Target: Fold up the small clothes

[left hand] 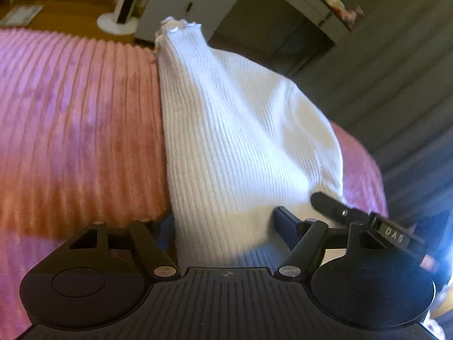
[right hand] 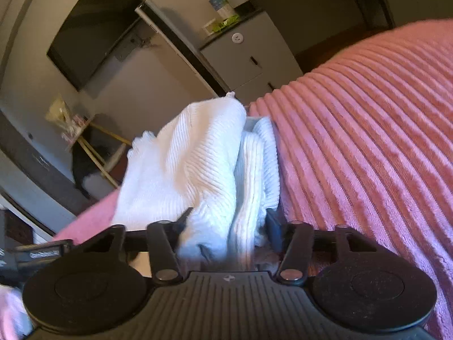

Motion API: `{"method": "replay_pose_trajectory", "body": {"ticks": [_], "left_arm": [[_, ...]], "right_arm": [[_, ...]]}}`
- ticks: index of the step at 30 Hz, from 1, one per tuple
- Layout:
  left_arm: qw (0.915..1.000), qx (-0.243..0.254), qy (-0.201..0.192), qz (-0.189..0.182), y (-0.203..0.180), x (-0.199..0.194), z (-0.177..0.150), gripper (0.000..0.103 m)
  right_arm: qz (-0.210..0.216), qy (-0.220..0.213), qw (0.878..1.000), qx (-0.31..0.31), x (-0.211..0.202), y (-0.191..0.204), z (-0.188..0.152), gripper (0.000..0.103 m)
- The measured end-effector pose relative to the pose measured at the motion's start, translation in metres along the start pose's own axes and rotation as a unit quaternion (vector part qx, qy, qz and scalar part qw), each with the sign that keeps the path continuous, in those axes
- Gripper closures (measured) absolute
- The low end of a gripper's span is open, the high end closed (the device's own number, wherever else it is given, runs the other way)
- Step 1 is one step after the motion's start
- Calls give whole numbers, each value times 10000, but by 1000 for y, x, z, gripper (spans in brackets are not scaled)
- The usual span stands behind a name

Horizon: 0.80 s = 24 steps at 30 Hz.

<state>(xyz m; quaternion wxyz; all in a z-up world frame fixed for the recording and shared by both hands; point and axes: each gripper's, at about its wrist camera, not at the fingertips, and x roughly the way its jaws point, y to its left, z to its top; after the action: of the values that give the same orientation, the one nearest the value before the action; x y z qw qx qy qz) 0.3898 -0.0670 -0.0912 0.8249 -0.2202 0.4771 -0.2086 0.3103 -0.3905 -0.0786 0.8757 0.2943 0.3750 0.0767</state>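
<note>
A white ribbed knit garment (left hand: 232, 130) hangs lifted over the pink ribbed bedspread (left hand: 76, 130). My left gripper (left hand: 223, 226) is shut on its near edge, and the cloth fills the space between the fingers. The other gripper's black finger (left hand: 334, 206) shows at the garment's right corner. In the right wrist view the same garment (right hand: 195, 164) is bunched in folds, and my right gripper (right hand: 226, 229) is shut on it above the bedspread (right hand: 368, 147).
Beyond the bed stand a grey cabinet (left hand: 192, 8), a white round-based stand (left hand: 119, 22) and a wooden floor (left hand: 65, 17). The right wrist view shows a wall-mounted dark screen (right hand: 93, 34), a grey cabinet (right hand: 249, 56) and a small side table (right hand: 82, 133).
</note>
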Motion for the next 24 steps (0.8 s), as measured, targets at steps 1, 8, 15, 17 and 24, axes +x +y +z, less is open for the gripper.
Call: {"method": "replay_pose_trajectory", "body": {"ticks": [1, 8, 15, 17, 24], "left_arm": [[9999, -111, -6, -51, 2, 2, 1, 30], [9983, -542, 72, -221, 11, -1, 5, 55], [9996, -186, -215, -4, -13, -45, 6, 62], [9994, -55, -335, 26, -14, -67, 4, 62], [9944, 291, -735, 697, 19, -141, -40, 61]], "right_arm": [[46, 9, 10000, 49, 0, -2, 2, 56], [-75, -15, 9999, 89, 8, 5, 0, 63], [-14, -176, 9991, -393, -17, 48, -2, 69], [161, -205, 9983, -515, -25, 65, -7, 69], [718, 113, 9940, -821, -19, 116, -57, 69]]}}
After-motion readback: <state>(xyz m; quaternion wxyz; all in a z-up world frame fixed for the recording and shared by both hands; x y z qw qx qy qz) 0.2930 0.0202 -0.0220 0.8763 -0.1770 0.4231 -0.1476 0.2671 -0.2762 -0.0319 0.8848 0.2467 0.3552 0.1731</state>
